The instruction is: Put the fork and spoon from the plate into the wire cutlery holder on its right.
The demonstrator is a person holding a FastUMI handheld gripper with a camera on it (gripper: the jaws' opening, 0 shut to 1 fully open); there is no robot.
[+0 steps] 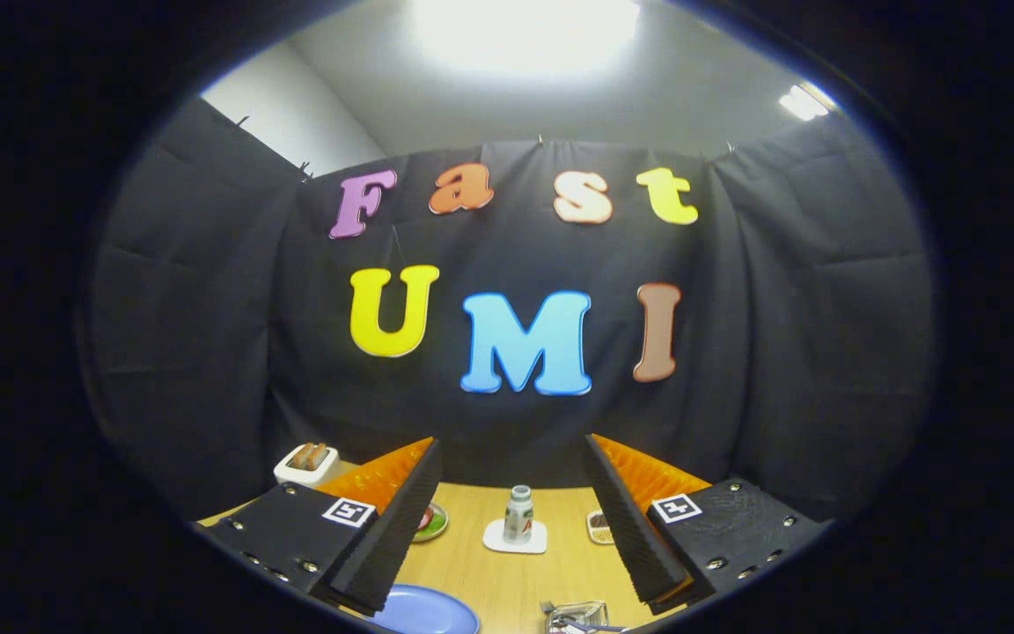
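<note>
Gripper (507, 528) fingers spread wide and empty above the table (516, 572), the blue plate (428, 612) just left of the wire cutlery holder (576, 616), where something metallic already shows, so check what lies on the plate before dipping.

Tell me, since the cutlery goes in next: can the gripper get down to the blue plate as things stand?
Probably yes. The gripper is open and holds nothing, and the blue plate lies low between its fingers, on the wooden table beside the wire holder. Nothing stands between them; the small bottle stands farther off.
</note>
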